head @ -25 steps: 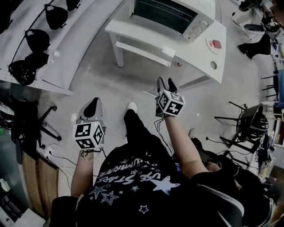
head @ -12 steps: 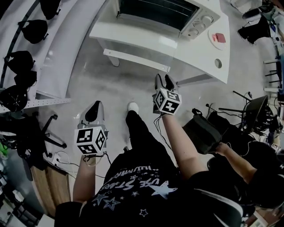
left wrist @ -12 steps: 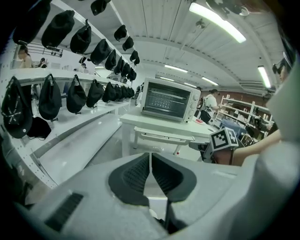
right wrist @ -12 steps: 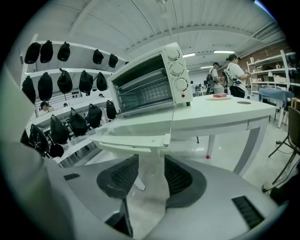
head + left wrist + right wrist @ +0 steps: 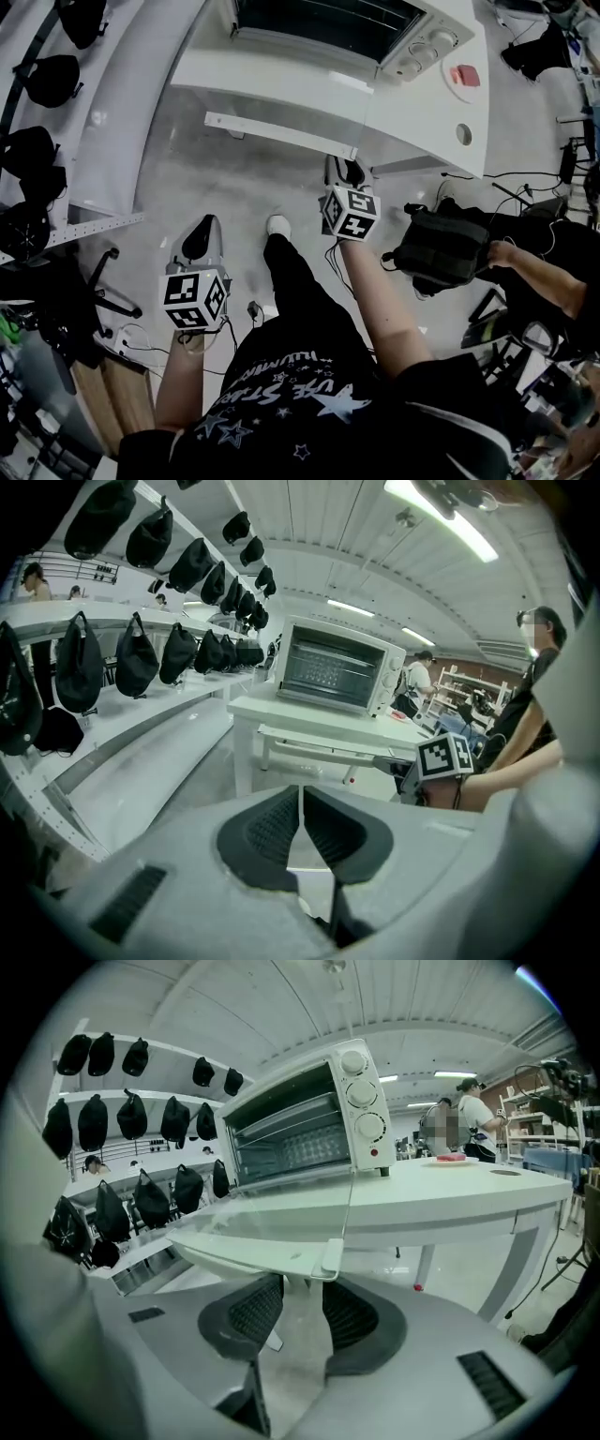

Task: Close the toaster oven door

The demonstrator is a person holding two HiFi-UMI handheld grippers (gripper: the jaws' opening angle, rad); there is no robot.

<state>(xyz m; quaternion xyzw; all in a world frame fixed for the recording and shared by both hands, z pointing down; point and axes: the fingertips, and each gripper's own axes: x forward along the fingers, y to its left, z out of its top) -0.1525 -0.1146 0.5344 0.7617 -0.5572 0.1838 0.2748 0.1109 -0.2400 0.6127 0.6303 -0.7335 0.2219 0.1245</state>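
White table (image 5: 422, 103) ahead carries the toaster oven (image 5: 412, 37), its door (image 5: 262, 1227) dropped flat out past the near edge. Right gripper (image 5: 343, 173) waits just under the handle (image 5: 281, 136), jaws half apart and just now closing, seemingly on nothing. Left gripper (image 5: 199, 234) hangs low, pinched together, empty. Approach step, I'd say: next, lift that handle and swing it home.

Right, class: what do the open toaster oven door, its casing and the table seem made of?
Door: probably clear glass; the table shows through it. Casing: smooth white, painted metal or plastic, unclear which. Table: plain white, smooth with a soft sheen, perhaps laminate or painted board.
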